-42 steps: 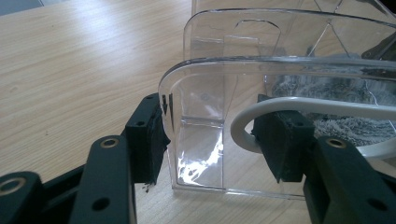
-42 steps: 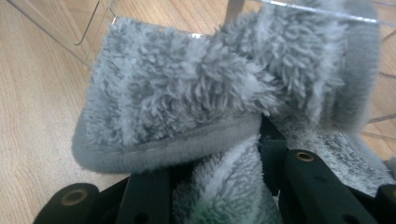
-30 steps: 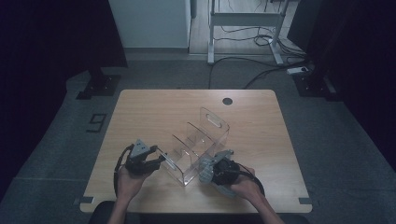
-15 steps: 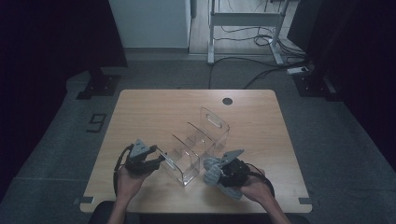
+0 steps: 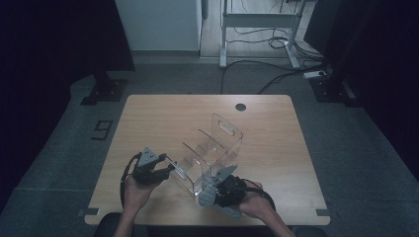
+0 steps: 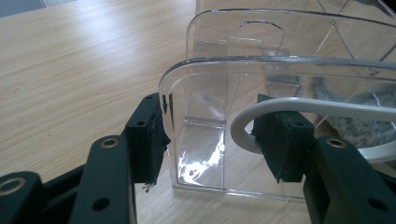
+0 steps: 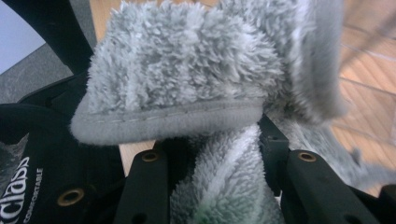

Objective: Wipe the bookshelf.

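Note:
A clear plastic organizer (image 5: 217,143) with several dividers lies slantwise on the wooden table (image 5: 163,113). My left gripper (image 5: 170,170) holds its near-left end. In the left gripper view the jaws (image 6: 212,135) straddle the rounded corner of the end wall (image 6: 280,79), and the left pad (image 6: 154,135) presses on its edge. My right gripper (image 5: 210,190) sits at the organizer's near-right corner, shut on a grey fluffy cloth (image 5: 206,196). The cloth (image 7: 187,70) bulges over the jaws (image 7: 224,154) in the right gripper view. Grey pile shows through the clear wall (image 6: 350,121).
A round black grommet (image 5: 240,106) sits in the table's far edge. A white cable loop (image 6: 243,126) curves by the left gripper's right pad. Dark floor surrounds the table, with a desk frame and cables (image 5: 257,29) beyond it.
My right hand has shifted a little along the organizer's near corner and turned, taking the cloth with it. My left hand and the organizer have stayed put.

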`<state>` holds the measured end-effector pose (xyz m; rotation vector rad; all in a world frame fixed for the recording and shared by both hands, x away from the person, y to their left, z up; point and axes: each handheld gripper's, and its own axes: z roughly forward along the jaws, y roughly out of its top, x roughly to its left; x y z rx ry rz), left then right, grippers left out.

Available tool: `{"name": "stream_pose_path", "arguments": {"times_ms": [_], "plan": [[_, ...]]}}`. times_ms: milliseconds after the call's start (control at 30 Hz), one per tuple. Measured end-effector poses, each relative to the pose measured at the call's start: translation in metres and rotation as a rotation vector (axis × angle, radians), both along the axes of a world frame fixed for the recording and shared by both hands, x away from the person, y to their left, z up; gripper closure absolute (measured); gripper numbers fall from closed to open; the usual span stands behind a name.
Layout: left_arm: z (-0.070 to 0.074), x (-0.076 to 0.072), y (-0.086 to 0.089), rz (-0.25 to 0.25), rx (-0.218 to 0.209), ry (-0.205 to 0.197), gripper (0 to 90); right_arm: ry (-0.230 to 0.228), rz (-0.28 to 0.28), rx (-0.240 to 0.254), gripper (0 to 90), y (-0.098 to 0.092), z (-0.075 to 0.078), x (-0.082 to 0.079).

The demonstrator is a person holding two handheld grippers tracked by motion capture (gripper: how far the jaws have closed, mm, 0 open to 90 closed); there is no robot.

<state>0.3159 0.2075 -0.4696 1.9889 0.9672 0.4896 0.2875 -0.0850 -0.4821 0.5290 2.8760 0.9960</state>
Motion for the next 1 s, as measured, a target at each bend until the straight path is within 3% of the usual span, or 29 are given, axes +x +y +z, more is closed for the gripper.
{"name": "stream_pose_path", "arguments": {"times_ms": [433,633,1000], "plan": [[0.001,-0.001,-0.003,0.001,0.008,0.008,45.2,-0.033,0.016,0.007,62.4,0.034,-0.005,-0.002],[0.002,-0.001,-0.003,0.004,0.014,0.012,45.1,-0.073,0.009,-0.026,65.3,0.043,-0.012,-0.001],[0.002,-0.002,-0.003,0.003,0.013,0.012,45.1,-0.088,0.011,-0.094,65.9,0.052,-0.032,0.0]]}}
